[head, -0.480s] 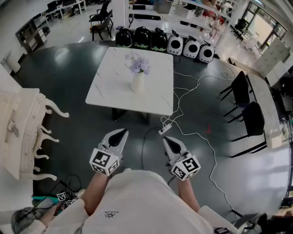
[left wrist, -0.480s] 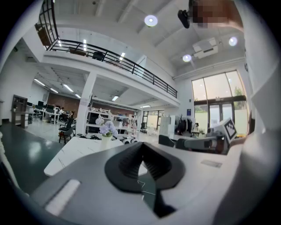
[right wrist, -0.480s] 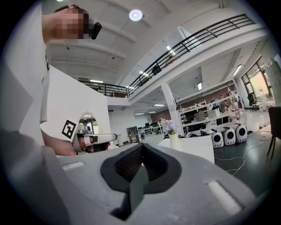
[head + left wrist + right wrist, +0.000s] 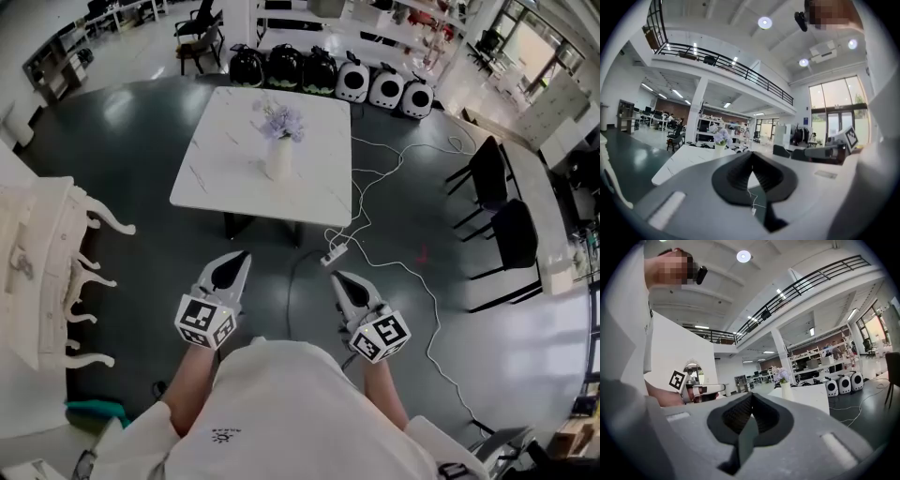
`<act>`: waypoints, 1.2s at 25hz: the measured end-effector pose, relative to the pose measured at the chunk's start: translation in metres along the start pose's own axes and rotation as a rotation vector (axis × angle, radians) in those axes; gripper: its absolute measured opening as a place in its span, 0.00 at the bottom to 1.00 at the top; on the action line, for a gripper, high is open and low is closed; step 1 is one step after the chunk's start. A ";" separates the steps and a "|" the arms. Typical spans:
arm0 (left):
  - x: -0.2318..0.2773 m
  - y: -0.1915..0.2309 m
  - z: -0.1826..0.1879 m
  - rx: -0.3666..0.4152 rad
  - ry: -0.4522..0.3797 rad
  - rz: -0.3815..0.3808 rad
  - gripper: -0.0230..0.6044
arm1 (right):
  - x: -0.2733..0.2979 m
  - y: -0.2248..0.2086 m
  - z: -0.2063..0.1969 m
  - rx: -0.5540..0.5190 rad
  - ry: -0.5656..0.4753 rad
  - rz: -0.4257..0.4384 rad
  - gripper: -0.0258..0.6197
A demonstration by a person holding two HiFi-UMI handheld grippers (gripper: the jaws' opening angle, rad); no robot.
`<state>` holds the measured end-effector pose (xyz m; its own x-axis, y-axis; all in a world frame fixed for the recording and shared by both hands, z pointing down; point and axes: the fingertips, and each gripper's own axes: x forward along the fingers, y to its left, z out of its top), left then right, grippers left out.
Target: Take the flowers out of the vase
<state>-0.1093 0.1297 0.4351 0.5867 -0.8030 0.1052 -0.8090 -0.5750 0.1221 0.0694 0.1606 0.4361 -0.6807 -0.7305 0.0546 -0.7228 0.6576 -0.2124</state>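
Evidently you stood at the approach step: pale purple flowers [image 4: 280,120] sat in the white ceramic vase [image 4: 278,161] on the distant white marble table [image 4: 225,178], while your left claw [image 4: 237,257] and right claw [image 4: 338,278], both closed and empty, would need opening nearer.

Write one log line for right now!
left gripper: shut, empty | right gripper: shut, empty | flowers: in vase on table, untouched

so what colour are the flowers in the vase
Pale lilac-purple flowers, standing in a white vase. They show best in the head view.
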 end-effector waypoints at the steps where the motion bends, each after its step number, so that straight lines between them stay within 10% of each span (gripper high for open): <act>1: -0.001 0.003 0.000 -0.005 -0.002 0.003 0.02 | 0.001 0.001 0.000 -0.002 0.001 -0.006 0.04; 30: -0.043 0.044 -0.003 -0.013 -0.014 -0.082 0.02 | 0.031 0.060 -0.011 -0.007 -0.005 -0.052 0.04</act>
<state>-0.1698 0.1393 0.4391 0.6505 -0.7552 0.0804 -0.7574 -0.6372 0.1428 0.0034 0.1798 0.4359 -0.6416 -0.7647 0.0601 -0.7580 0.6201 -0.2024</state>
